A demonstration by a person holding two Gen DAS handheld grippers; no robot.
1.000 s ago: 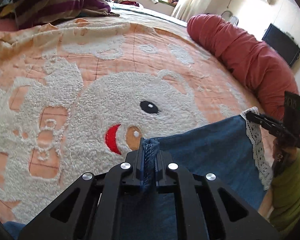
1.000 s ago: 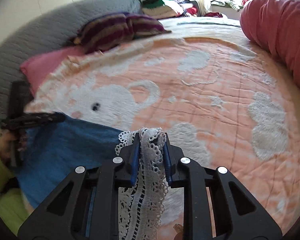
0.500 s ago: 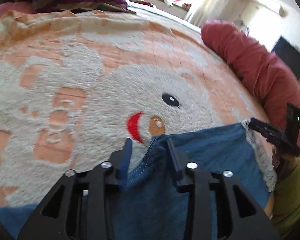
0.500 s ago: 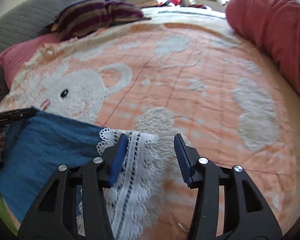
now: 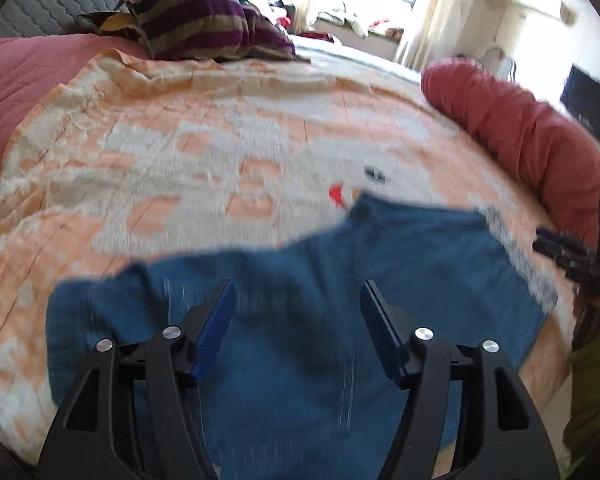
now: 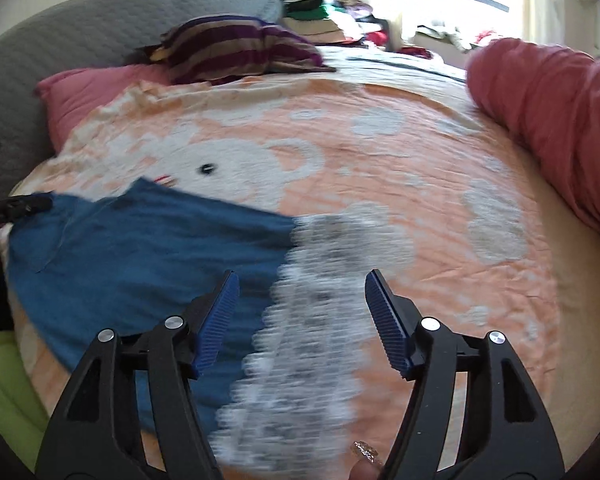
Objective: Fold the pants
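The blue denim pants point(image 5: 340, 280) with a white lace hem point(image 6: 312, 312) lie flat on the bed's orange bear blanket point(image 5: 180, 152), just below the bear's face and well apart from the red bolster point(image 5: 532, 140). The left claw point(image 5: 296, 312) and right claw point(image 6: 300, 304) are both opening, nothing pressed between their pads (the cloth lies beneath them). To finish this release well, I would lift each claw clear of the fabric without dragging it, then check the edges line up before the next fold. No brand, label or writing is readable.
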